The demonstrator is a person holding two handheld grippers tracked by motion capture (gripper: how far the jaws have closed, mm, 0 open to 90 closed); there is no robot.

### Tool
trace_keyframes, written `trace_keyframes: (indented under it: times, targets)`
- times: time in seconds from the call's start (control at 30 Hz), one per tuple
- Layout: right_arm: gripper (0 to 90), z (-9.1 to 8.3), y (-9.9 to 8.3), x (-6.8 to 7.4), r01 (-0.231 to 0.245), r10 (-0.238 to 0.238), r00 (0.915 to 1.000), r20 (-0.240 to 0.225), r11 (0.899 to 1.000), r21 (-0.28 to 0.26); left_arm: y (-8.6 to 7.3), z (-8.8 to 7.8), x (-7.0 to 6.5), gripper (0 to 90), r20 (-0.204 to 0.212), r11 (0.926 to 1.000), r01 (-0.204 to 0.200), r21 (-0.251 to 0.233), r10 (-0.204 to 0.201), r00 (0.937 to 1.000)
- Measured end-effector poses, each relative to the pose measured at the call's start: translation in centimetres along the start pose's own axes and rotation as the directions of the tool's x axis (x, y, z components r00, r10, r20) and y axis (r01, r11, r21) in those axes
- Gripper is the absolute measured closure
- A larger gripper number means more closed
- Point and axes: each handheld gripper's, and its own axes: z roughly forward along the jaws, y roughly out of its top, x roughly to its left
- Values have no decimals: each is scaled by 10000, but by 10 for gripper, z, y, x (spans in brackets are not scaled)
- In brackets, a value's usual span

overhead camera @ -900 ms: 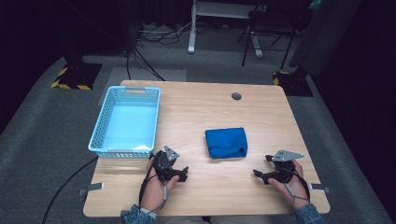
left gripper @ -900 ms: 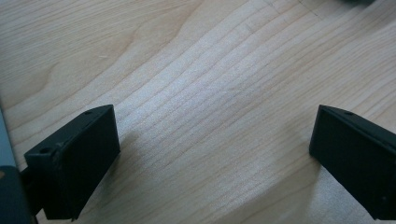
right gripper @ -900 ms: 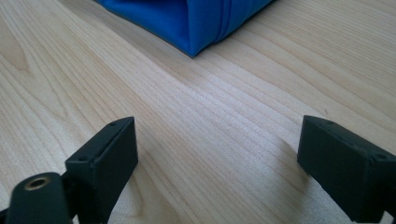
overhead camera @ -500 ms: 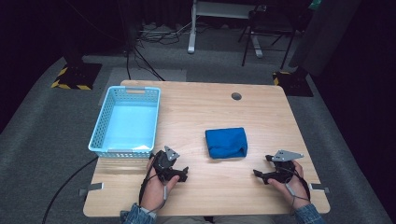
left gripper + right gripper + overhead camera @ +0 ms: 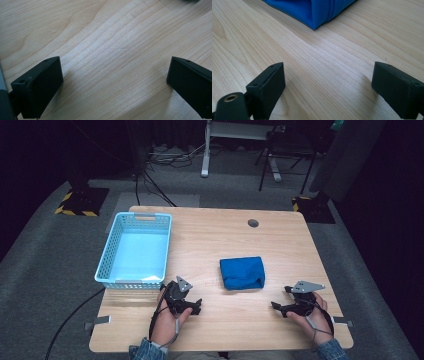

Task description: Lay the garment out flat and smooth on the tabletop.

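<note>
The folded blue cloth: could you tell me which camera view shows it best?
The high view shows the whole folded blue cloth on the table. The right gripper view catches one corner.

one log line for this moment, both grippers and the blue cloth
left gripper: open, empty | right gripper: open, empty | blue cloth: folded, untouched, mid table | basket: apart from cloth

Bare wood between the hands

Only the folded blue cloth [image 5: 242, 272] interrupts the table [image 5: 210, 240]; the basket [image 5: 135, 249] blocks its left edge.

Left claw [image 5: 192, 306] and right claw [image 5: 279, 307] gape, empty.
</note>
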Motion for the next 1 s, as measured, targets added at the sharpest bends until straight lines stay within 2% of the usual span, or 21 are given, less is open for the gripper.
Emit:
trace_keyframes:
  times: [0.67, 0.8, 1.0]
  targets:
    - [126, -1, 0, -1, -69, 69, 10000, 31, 10000, -55, 0, 0, 0, 4, -7, 10000, 3, 0, -3, 10000]
    - [127, -4, 1, 0, 23, -22, 10000, 62, 9999, -115, 0, 0, 0, 4, -8, 10000, 6, 0, -6, 10000]
    - [130, -20, 11, 3, 88, -85, 9999, 81, 9995, -297, 0, 0, 0, 4, -7, 10000, 7, 1, -7, 10000]
